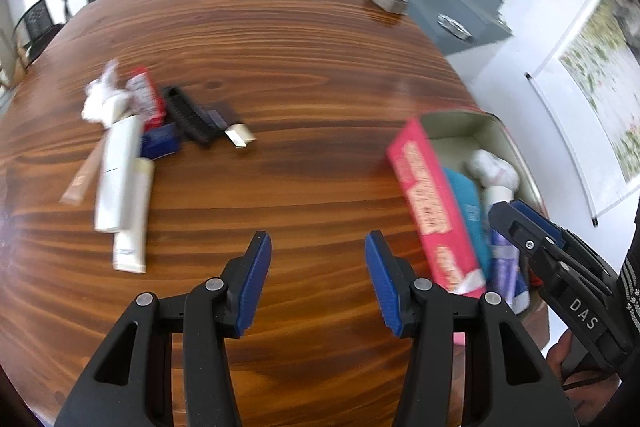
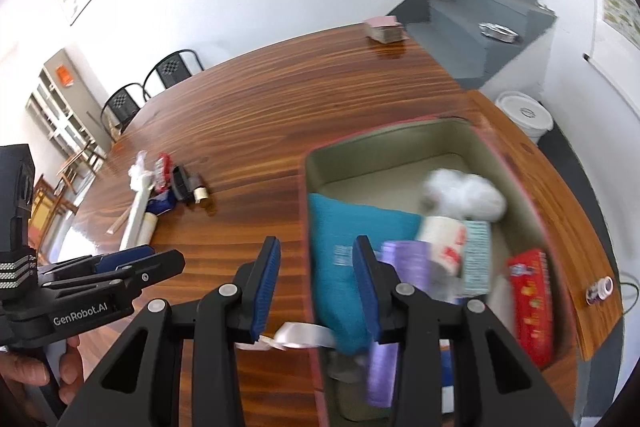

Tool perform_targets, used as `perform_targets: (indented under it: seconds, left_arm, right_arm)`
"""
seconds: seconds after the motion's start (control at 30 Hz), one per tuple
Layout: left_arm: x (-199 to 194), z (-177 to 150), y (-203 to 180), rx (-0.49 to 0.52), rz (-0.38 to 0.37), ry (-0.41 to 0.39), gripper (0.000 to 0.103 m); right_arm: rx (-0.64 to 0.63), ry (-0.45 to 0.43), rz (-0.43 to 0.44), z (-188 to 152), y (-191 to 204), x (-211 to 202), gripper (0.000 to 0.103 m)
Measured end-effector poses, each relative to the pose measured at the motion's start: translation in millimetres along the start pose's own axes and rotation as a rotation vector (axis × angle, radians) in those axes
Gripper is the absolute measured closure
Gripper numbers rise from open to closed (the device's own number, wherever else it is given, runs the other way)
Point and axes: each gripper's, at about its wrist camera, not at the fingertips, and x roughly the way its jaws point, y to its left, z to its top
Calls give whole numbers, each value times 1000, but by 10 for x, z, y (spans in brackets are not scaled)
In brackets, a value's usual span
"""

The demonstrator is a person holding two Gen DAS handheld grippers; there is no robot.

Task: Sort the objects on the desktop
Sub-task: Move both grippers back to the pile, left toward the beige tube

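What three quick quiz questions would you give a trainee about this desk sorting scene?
1. True or false: the left gripper is shut.
2. Where does the teal packet lie? A. inside the storage box; B. on a chair; C. on the stairs.
3. Fill in the missing word: the black comb lies on the wooden ____.

Key: 1 false, its jaws stand apart with nothing between them. 2 A. 3 table.
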Motion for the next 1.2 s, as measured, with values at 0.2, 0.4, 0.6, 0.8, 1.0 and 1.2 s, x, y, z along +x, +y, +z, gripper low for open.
perform_targets:
  seconds: [0.2,0.4,0.6,0.8,1.0,1.2]
  left_arm:
    - [-85,21,468,-67,42,-9,50]
    - [-171,91,1036,-141,93,-24,50]
    - [-178,226,1557,-194,148,-36,50]
    - [-48,391,1858,-202,148,-24,50]
    - [227,553,1986,-161,125,21,50]
    - [403,684,2069,-142,78,35,49]
  right_arm:
    - [-33,24,30,20,340,171,62]
    - [-45,61,49,7,617,380,62]
    - [-46,93,56,9,845,577,62]
    - [-42,109,44,51,1033,761,62]
    - [-24,119,19,108,1143,924,62]
    - [-4,128,-8,162,1191,1073,62]
